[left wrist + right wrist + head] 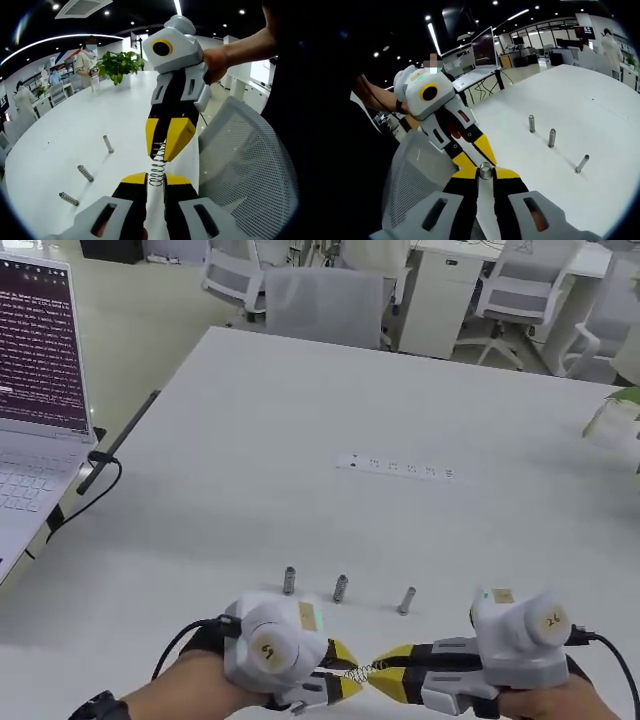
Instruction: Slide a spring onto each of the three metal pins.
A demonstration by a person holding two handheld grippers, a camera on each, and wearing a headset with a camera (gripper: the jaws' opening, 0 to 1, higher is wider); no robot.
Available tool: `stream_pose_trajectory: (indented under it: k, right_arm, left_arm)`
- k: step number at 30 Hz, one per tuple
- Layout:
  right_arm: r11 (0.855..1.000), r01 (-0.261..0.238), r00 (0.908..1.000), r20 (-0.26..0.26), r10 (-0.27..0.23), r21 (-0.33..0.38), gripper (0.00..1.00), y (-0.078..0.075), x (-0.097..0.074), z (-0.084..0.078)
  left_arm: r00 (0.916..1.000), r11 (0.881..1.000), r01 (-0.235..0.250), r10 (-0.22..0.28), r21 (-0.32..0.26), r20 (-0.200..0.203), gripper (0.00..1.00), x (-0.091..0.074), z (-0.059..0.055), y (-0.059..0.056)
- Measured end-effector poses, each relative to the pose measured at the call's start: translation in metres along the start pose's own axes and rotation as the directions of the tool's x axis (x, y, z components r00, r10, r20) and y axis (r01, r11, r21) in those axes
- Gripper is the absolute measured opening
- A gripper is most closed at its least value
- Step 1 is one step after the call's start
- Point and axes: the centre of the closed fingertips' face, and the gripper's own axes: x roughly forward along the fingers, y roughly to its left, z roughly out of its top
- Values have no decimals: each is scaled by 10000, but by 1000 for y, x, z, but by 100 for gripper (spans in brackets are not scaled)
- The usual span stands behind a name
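Steel spring (157,161) lies crosswise, each end pinched by my left gripper (156,180) and right gripper (486,176); bare pin (406,600) ahead, nearer the right.

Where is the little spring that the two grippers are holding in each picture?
Head view: the spring is at the bottom middle, between the left gripper and the right gripper.
Left gripper view: the spring is just below the centre, running upward between the yellow tips.
Right gripper view: the spring is low centre, seen end-on as a small ring.
Shared landmark: the bare pin at one end of the row of three.
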Motion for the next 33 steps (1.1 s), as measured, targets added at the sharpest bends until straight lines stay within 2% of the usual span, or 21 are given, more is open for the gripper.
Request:
stream_pose_trajectory:
  k: [13,15,21,23,29,33]
  right_arm:
    - [9999,50,10000,-13,-50,-125,8,0,-1,3]
    - [9999,24,10000,-26,-25,-128,8,-1,-1,3]
    - [9997,12,10000,-82,-14,-258,8,1,-2,4]
    - [9988,-23,9999,-122,17,-497,8,1,-3,5]
    - [9896,-233,9962,-862,111,-1417,11,2,-7,3]
    - [9844,-322,9942,-1065,138,-1729,12,2,-9,7]
  left_arm:
    - [10000,10000,72,-72,4,43,6,1,2,-3]
    - [10000,10000,-3,3,22,42,3,1,2,-1]
    - [10000,9998,46,-47,190,24,2,1,3,-1]
    - [10000,9998,31,-32,220,58,2,1,5,-1]
    - [9996,9997,66,-72,230,267,2,0,11,-2]
    - [9991,9997,88,-97,226,413,2,0,15,0]
